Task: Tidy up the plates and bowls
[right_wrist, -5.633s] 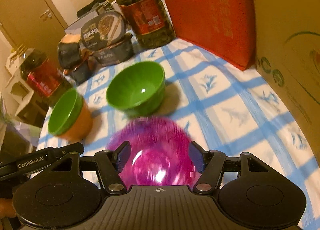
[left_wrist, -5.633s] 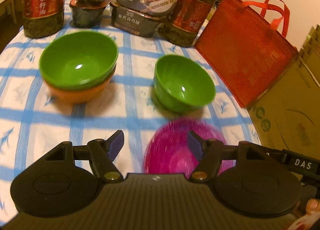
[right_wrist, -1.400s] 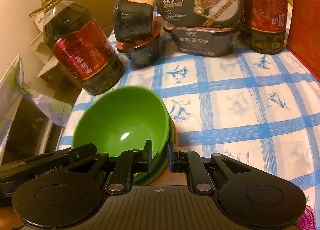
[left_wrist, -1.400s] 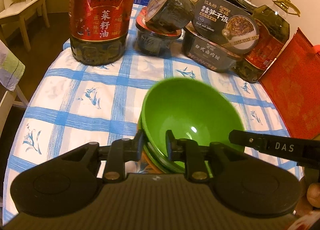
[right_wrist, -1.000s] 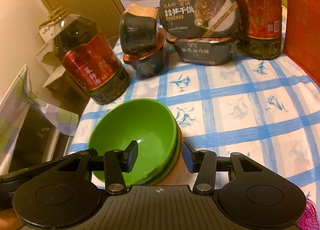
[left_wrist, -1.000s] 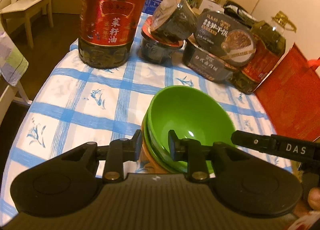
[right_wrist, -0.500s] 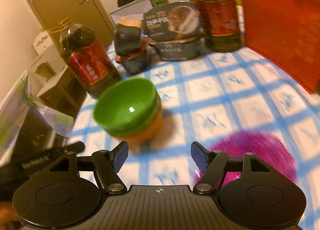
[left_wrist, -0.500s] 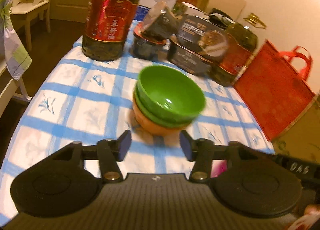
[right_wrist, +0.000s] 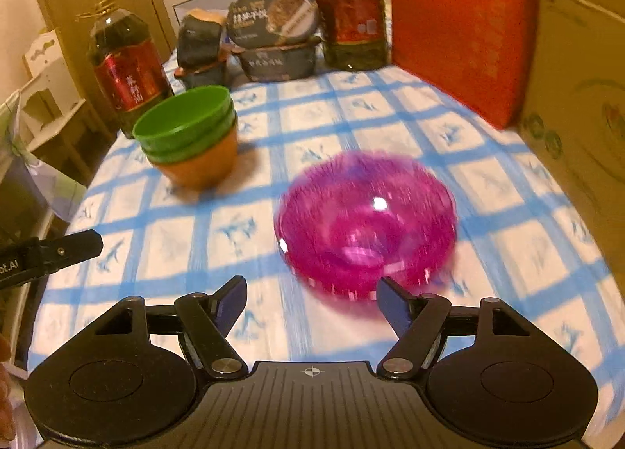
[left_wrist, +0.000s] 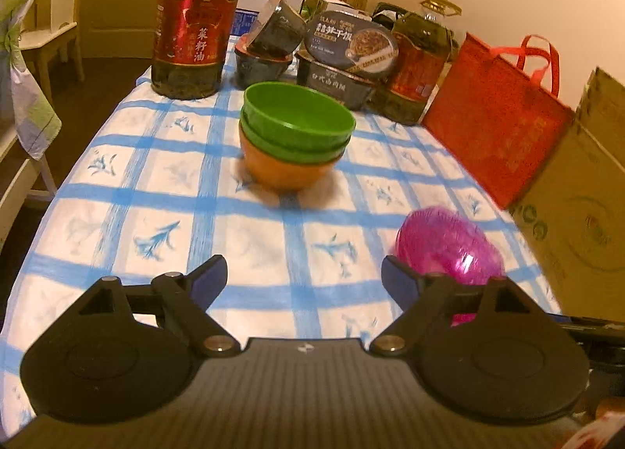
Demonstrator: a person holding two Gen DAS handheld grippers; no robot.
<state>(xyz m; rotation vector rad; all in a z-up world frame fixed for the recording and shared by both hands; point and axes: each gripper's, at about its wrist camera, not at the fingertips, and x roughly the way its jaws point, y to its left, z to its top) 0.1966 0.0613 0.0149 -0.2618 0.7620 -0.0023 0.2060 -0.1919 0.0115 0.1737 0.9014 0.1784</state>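
Two green bowls (left_wrist: 299, 117) sit nested in an orange bowl (left_wrist: 283, 171) on the blue-checked tablecloth; the stack also shows in the right wrist view (right_wrist: 187, 125). A clear magenta bowl (right_wrist: 365, 222) stands alone nearer the front, just ahead of my right gripper (right_wrist: 310, 306), which is open and empty. In the left wrist view the magenta bowl (left_wrist: 449, 246) is at the right, behind the right finger. My left gripper (left_wrist: 304, 277) is open and empty, well back from the stack.
Two large oil bottles (left_wrist: 193, 23) (left_wrist: 418, 66), stacked dark food containers (left_wrist: 343, 58) and small tubs (left_wrist: 269, 47) line the table's far edge. A red bag (left_wrist: 496, 113) and a cardboard box (left_wrist: 578, 207) stand along the right side. A chair (left_wrist: 23, 58) is off the left edge.
Both grippers let go of the green bowl, now nested on the stack, opened wide and pulled back. The right gripper swung toward the magenta bowl.
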